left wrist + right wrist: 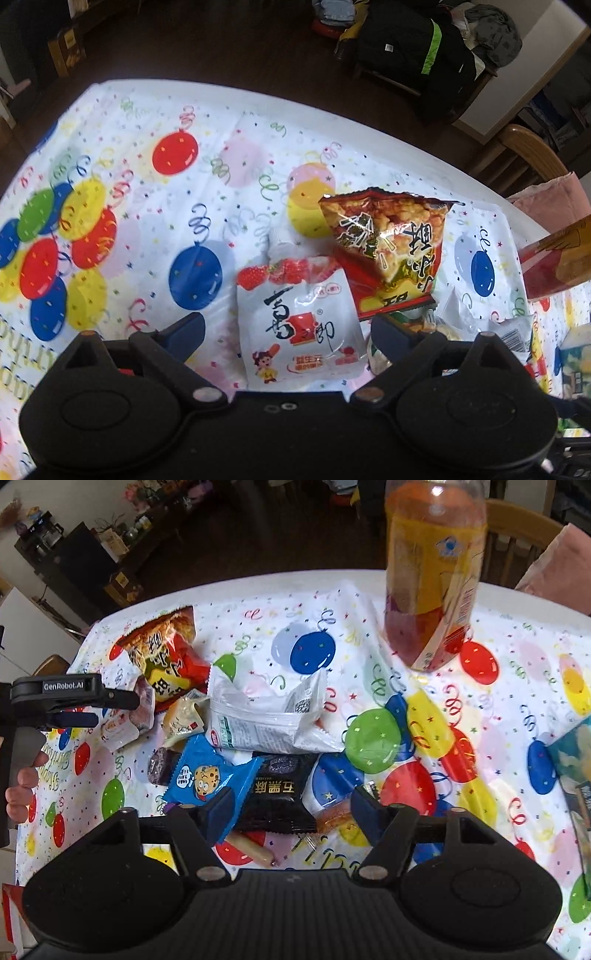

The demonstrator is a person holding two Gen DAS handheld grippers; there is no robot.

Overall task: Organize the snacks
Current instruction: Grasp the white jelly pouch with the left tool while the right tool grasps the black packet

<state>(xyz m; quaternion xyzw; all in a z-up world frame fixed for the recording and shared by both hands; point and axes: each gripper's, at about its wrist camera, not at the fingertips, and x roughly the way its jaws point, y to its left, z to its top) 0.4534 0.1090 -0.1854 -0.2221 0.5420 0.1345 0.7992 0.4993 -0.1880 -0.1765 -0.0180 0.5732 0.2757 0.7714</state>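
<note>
The left gripper (286,334), jaws spread, straddles a white strawberry jelly pouch (299,325); at one o'clock lies a red crinkled snack bag (388,251). The right gripper (291,808), also spread, hovers above a black foil packet (279,794).

Surface: your table (517,602), under a balloon-print cloth (155,206).
Left view: you have a white jelly pouch (299,325) just beside a red snack bag (388,251).
Right view: your bottle (434,576) stands upright; white packet (266,716), blue cookie packet (207,775) and black packet (277,794) overlap.
</note>
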